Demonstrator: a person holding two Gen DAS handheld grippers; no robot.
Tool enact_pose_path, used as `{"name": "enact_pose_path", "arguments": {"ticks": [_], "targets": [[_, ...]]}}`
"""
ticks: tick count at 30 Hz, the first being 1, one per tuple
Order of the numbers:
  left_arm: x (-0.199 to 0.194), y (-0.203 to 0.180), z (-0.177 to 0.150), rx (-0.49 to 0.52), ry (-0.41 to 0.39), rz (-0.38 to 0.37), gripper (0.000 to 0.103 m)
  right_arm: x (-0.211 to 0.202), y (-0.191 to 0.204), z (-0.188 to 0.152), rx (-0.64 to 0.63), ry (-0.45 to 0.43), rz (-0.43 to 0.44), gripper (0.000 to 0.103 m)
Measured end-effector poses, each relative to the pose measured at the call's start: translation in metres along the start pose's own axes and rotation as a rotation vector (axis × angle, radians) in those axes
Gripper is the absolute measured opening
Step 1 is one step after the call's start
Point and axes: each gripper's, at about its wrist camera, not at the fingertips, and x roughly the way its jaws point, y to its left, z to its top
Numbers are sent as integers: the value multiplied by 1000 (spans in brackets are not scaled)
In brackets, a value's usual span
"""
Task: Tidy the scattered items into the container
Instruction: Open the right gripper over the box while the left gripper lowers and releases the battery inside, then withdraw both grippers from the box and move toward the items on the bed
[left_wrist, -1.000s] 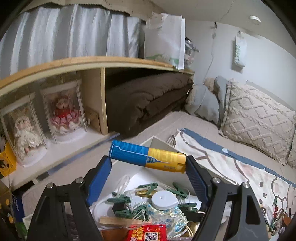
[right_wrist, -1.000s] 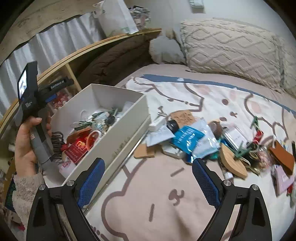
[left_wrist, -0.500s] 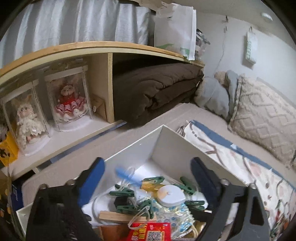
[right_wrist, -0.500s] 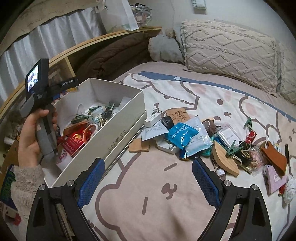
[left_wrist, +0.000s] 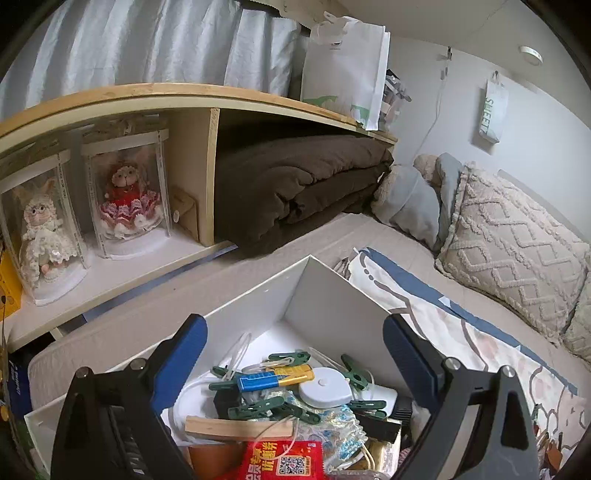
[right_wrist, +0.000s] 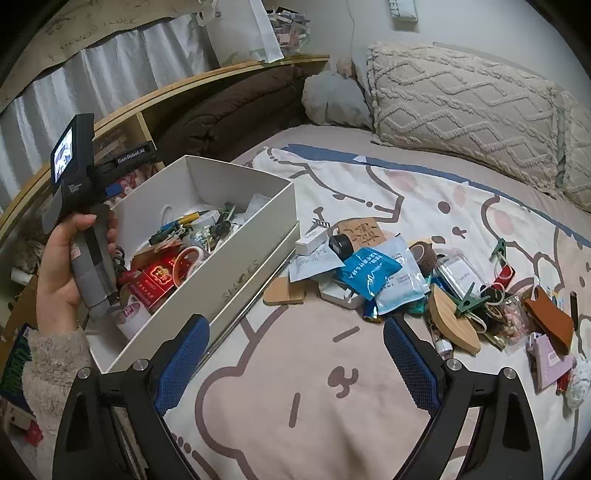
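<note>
Crowding the white shoebox (left_wrist: 325, 295) are green clothespins (left_wrist: 273, 406), a white tape measure (left_wrist: 325, 389), a wooden stick (left_wrist: 236, 428), a red packet (left_wrist: 280, 459) and a blue-and-yellow tube (left_wrist: 275, 380), which lies loose on top of the pile. Beyond the box stand a wooden shelf (left_wrist: 207, 103) with boxed dolls (left_wrist: 127, 195) and a folded brown blanket (left_wrist: 295, 184).

On the cartoon-print bedspread (right_wrist: 332, 369), right of the box, a scattered heap remains: a blue sachet (right_wrist: 369, 273), a wooden coaster (right_wrist: 284, 295), a brown leather pouch (right_wrist: 550, 321).

Over the box, the left gripper (left_wrist: 291, 354) has its jaws wide and empty; the left hand (right_wrist: 62, 269) grips its handle upright. Above bare bedspread, the right gripper (right_wrist: 295, 354) is likewise spread wide, holding nothing.
</note>
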Motion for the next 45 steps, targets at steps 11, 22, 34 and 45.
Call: {"name": "enact_pose_path", "arguments": {"ticks": [11, 22, 34, 45], "targets": [[-13, -14, -2, 36, -5, 2, 97, -8, -1, 1, -3, -40, 19, 95], [-27, -30, -6, 83, -29, -11, 102, -33, -16, 0, 24, -123, 27, 95], [-53, -37, -4, 80, -44, -76, 103, -51, -25, 3, 5, -167, -27, 103], [-85, -44, -3, 68, -92, -116, 103, -68, -33, 17, -25, -235, -84, 103]]}}
